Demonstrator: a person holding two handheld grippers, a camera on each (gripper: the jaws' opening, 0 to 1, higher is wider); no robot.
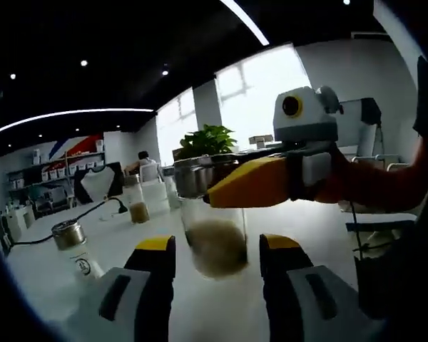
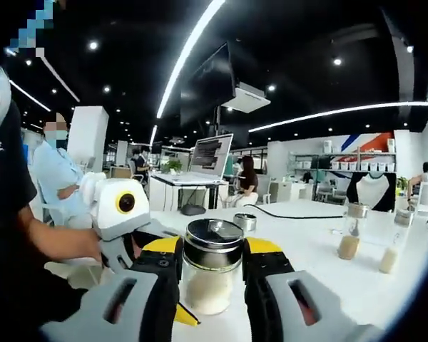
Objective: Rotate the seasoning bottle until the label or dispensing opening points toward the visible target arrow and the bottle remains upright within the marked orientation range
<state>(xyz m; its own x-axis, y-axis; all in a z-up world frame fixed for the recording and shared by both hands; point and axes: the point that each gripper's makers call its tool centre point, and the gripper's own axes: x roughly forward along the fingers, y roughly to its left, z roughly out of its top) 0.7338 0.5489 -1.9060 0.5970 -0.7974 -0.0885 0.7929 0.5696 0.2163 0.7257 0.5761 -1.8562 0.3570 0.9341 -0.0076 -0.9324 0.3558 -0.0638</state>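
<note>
My right gripper (image 2: 210, 274) was clenched on the seasoning bottle (image 2: 211, 267), just under its metal cap.

In the left gripper view my left gripper (image 1: 217, 260) stood released, its fingers (image 1: 155, 274) either side of the upright bottle on the white bench (image 1: 50, 274), whether touching I couldn't tell. Beyond stood a second capped jar (image 1: 75, 246), then a black cable (image 1: 78, 217), more jars (image 1: 137, 203), a potted plant (image 1: 207, 141).
</note>
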